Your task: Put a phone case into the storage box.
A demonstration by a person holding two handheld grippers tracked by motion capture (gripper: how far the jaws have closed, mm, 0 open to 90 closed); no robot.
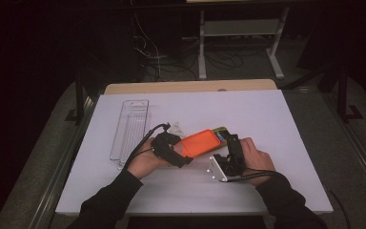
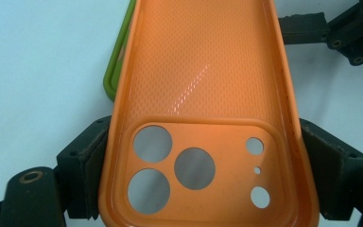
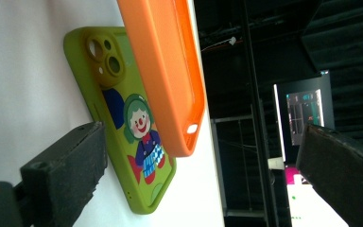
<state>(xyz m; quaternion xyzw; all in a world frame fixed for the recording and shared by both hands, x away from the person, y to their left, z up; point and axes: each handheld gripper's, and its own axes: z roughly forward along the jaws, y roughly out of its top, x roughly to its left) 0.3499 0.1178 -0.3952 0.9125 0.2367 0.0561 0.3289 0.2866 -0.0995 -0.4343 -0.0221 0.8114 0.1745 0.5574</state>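
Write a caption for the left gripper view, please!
Left gripper clamps an orange phone case above a green case.

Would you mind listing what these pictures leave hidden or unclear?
- Green phone case: in the high view, mostly covered by the orange phone case.
- Orange case's lower end: cut off by the left gripper view's bottom edge.
- Small white objects: too small in the high view to identify.
- Right claw: fingertips lost in dark clutter there.

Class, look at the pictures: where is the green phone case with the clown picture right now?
The green phone case lies flat on the white table, near its middle in the high view, partly under the far end of the orange case, just ahead of the right gripper.
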